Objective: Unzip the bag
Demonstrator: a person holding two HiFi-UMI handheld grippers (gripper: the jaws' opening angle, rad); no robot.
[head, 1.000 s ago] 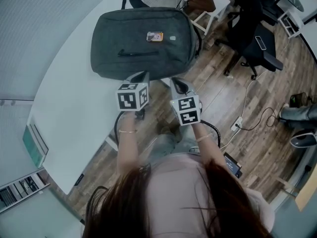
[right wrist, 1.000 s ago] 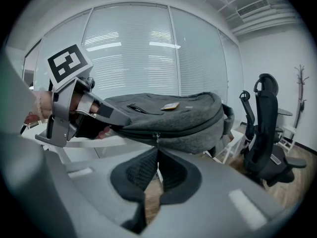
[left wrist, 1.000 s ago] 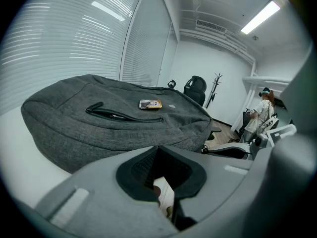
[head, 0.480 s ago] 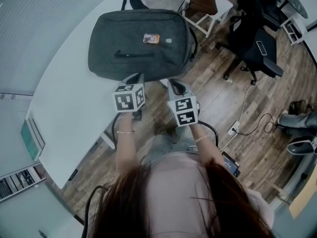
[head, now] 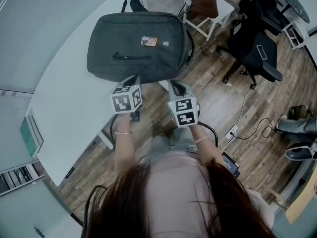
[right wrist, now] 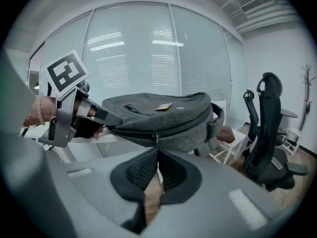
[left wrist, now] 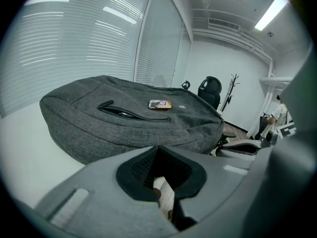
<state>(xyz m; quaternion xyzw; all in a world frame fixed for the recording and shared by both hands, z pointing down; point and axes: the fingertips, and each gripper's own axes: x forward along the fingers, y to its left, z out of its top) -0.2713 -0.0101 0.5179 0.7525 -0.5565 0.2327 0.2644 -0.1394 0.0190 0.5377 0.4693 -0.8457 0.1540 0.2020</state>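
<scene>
A grey backpack (head: pixel 138 38) lies flat on a white surface (head: pixel 64 113), close to the edge where the person stands. Its front faces up. A closed pocket zip (head: pixel 130 57) runs across the front, and a small orange tag (head: pixel 148 41) sits a little past it. The carry handle is at the far end of the bag.

The left hand-held gripper (head: pixel 132 79) points down at the near edge of the bag. Its jaws are pressed together. The tip is right at the bag's edge. I cannot tell if it nips any cloth.

The right hand-held gripper (head: pixel 177 85) is just beside the left one, at the near corner of the bag, where the bag reaches the edge of the surface. Its jaws are pressed together too. In the right gripper view, a small zip pull (right wrist: pixel 157 137) hangs from the zip that goes round the side of the bag. The pull hangs just above the tip of the jaws. I cannot tell if the jaws pinch it. That side zip looks closed.

A wooden floor (head: pixel 218 108) is beside the surface. A black office chair (head: pixel 257 48) stands on it, well apart from the bag.
</scene>
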